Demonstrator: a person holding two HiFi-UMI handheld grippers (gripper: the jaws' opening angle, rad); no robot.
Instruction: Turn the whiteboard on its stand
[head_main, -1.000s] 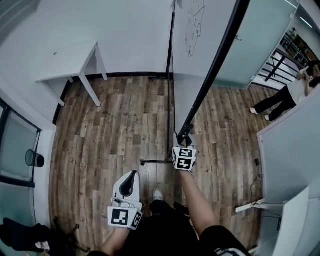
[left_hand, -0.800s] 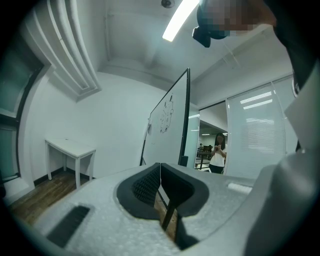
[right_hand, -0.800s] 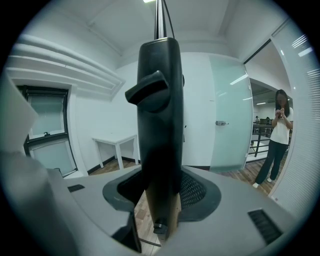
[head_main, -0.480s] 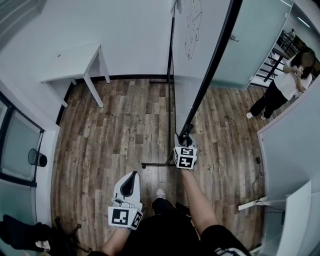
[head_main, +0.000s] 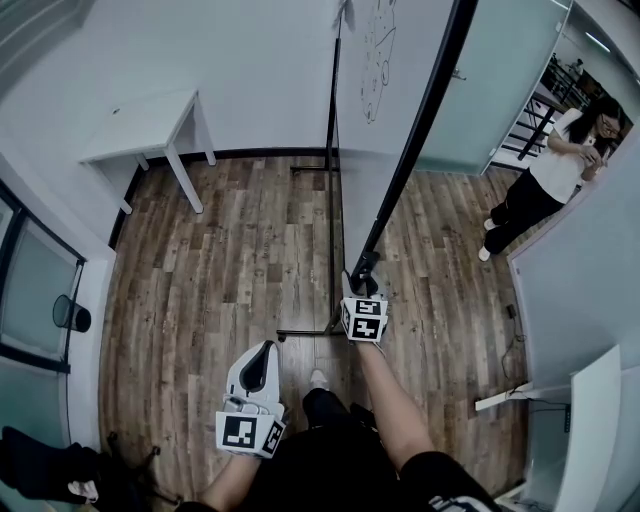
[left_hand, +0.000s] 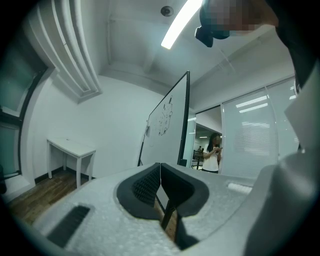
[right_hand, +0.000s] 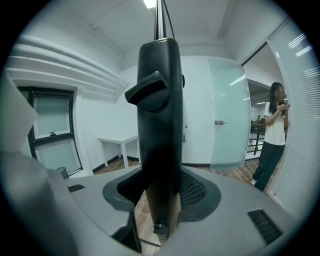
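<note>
Black whiteboard frame (head_main: 415, 140) is clamped by the right gripper (head_main: 363, 270); the left gripper (head_main: 264, 352) is clenched empty.

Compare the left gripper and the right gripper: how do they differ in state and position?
The right gripper is clamped on the black edge of the whiteboard; the left gripper is shut on nothing. The right gripper reaches forward to the board's edge; the left gripper is held back, clear of it. Both are white, each with a marker cube.

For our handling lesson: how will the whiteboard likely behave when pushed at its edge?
Probably stiff: the whiteboard is a flat, framed panel. It likely swings easily, as the right gripper alone clamps its edge. On its thin stand it may wobble or tip.
</note>
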